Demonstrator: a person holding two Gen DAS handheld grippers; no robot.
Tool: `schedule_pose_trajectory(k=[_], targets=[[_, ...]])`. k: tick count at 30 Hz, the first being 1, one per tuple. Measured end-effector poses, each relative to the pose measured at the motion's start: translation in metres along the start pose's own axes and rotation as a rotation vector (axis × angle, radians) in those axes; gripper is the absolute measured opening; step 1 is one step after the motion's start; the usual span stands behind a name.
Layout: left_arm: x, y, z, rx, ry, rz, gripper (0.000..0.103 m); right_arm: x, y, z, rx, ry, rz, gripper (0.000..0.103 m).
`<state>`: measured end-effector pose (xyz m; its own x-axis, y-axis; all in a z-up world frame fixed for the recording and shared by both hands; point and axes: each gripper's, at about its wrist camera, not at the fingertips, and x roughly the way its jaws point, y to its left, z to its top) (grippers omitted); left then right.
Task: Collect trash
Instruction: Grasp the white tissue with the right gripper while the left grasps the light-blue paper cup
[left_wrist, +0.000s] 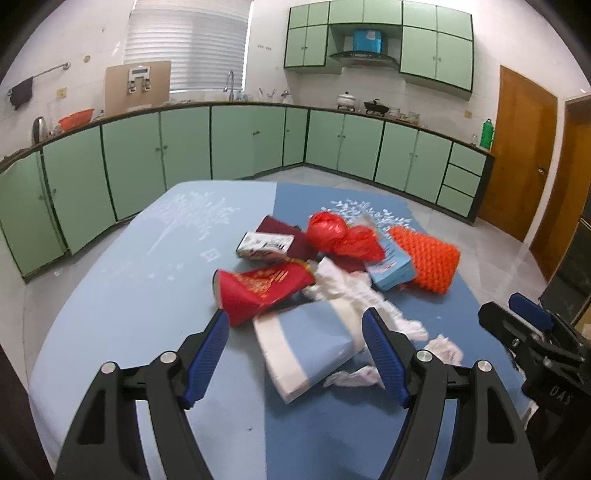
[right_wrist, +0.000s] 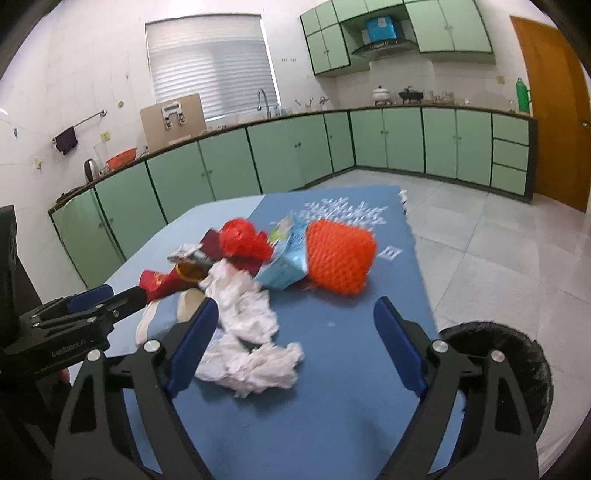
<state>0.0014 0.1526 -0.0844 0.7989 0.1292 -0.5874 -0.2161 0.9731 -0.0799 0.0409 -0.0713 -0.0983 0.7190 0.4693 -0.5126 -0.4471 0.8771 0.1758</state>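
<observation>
Two grippers, left (left_wrist: 295, 354) and right (right_wrist: 295, 347), spread and empty over piled trash (left_wrist: 332, 258); next, clamping crumpled tissue (right_wrist: 251, 354) for the bin (right_wrist: 517, 354)

Crumpled white tissue paper (right_wrist: 251, 343), glossy red plastic bag (left_wrist: 332, 232) (wrinkled), matt blue tablecloth (right_wrist: 332, 387).

Both tongs (left_wrist: 295, 328) (right_wrist: 295, 317) have black frames, ribbed blue pads and 2 silver screws per side.

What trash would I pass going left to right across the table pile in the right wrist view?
Red paper cup → white crumpled tissue → light blue carton → orange foam net.
</observation>
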Motion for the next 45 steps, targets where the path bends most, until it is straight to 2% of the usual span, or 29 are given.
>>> schedule_pose_trajectory(k=[10, 12, 14, 16, 17, 19, 20, 25, 33, 45], targets=[[0.004, 0.008, -0.009, -0.021, 0.029, 0.013, 0.073, 0.019, 0.017, -0.023, -0.050, 0.082, 0.013, 0.074], [0.005, 0.009, -0.010, -0.022, 0.034, 0.014, 0.073, 0.023, 0.017, -0.027, -0.055, 0.099, 0.016, 0.068], [0.006, 0.009, -0.011, -0.022, 0.039, 0.013, 0.073, 0.028, 0.018, -0.030, -0.056, 0.125, 0.031, 0.060], [0.007, 0.008, -0.011, -0.019, 0.043, 0.011, 0.073, 0.031, 0.017, -0.033, -0.053, 0.147, 0.056, 0.044], [0.008, 0.008, -0.011, -0.016, 0.045, 0.011, 0.073, 0.033, 0.017, -0.034, -0.053, 0.161, 0.072, 0.040], [0.009, 0.006, -0.012, -0.013, 0.050, 0.011, 0.073, 0.034, 0.017, -0.037, -0.053, 0.181, 0.096, 0.021], [0.010, 0.006, -0.012, -0.012, 0.052, 0.010, 0.073, 0.034, 0.017, -0.037, -0.055, 0.185, 0.110, 0.017], [0.011, 0.000, -0.011, -0.010, 0.057, -0.003, 0.074, 0.023, 0.013, -0.033, -0.061, 0.164, 0.122, 0.014], [0.020, -0.010, -0.009, -0.025, 0.075, -0.014, 0.086, 0.000, -0.007, -0.018, -0.061, 0.095, 0.058, 0.014], [0.043, -0.014, -0.004, -0.044, 0.122, 0.018, 0.088, 0.013, -0.020, -0.021, -0.027, 0.119, 0.057, 0.014]])
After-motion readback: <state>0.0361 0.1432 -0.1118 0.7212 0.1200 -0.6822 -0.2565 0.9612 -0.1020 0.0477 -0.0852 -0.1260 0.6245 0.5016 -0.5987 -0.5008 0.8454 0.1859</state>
